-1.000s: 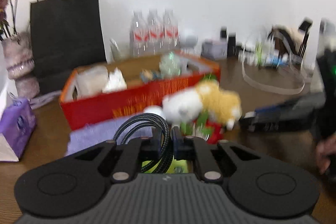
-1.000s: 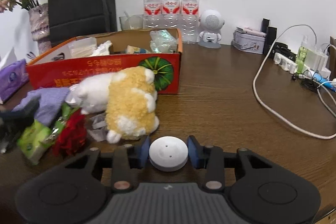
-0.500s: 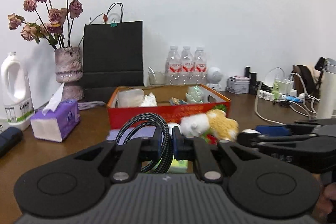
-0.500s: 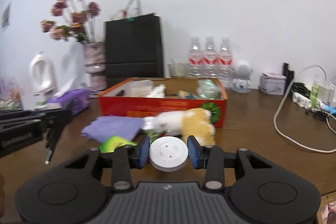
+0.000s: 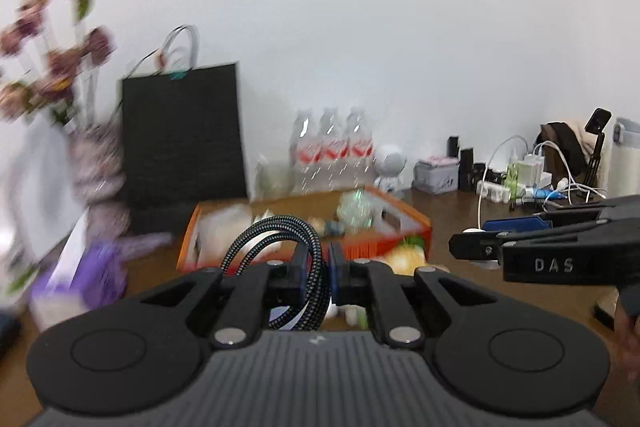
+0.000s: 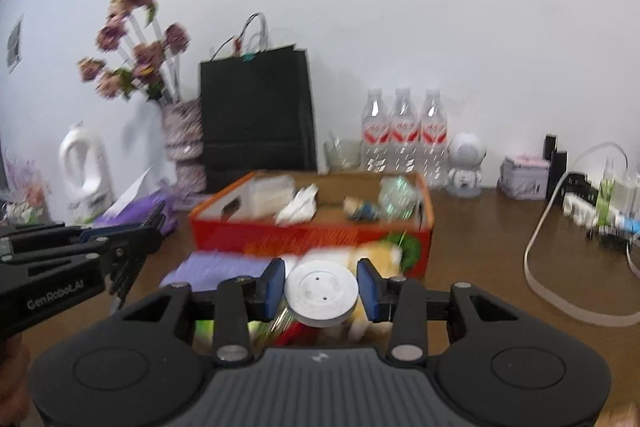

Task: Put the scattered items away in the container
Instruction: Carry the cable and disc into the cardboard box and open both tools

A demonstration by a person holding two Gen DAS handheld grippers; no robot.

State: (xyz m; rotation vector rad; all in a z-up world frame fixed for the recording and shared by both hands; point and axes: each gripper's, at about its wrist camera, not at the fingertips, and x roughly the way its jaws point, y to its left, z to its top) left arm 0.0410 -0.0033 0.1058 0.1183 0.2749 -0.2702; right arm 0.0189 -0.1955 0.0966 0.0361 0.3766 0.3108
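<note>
My left gripper (image 5: 323,269) is shut on a coiled black braided cable (image 5: 276,247), held in the air before the red cardboard box (image 5: 392,217). My right gripper (image 6: 322,289) is shut on a round white disc (image 6: 322,293), held above the scattered items in front of the box (image 6: 304,237). The box holds tissue, a clear wrapper and small items. A yellow and white plush toy (image 6: 368,255) and a purple cloth (image 6: 216,267) lie against the box's front wall. The right gripper shows at the right of the left wrist view (image 5: 472,249).
A black paper bag (image 6: 256,115), a vase of dried flowers (image 6: 180,131), three water bottles (image 6: 404,131) and a white robot figure (image 6: 464,163) stand behind the box. A purple tissue pack (image 5: 80,275) is left. White cables (image 6: 560,267) and chargers lie right.
Both grippers have risen and moved toward the box, still holding the cable and the disc. The box now looks closer, and the items in front of it sit lower in view.
</note>
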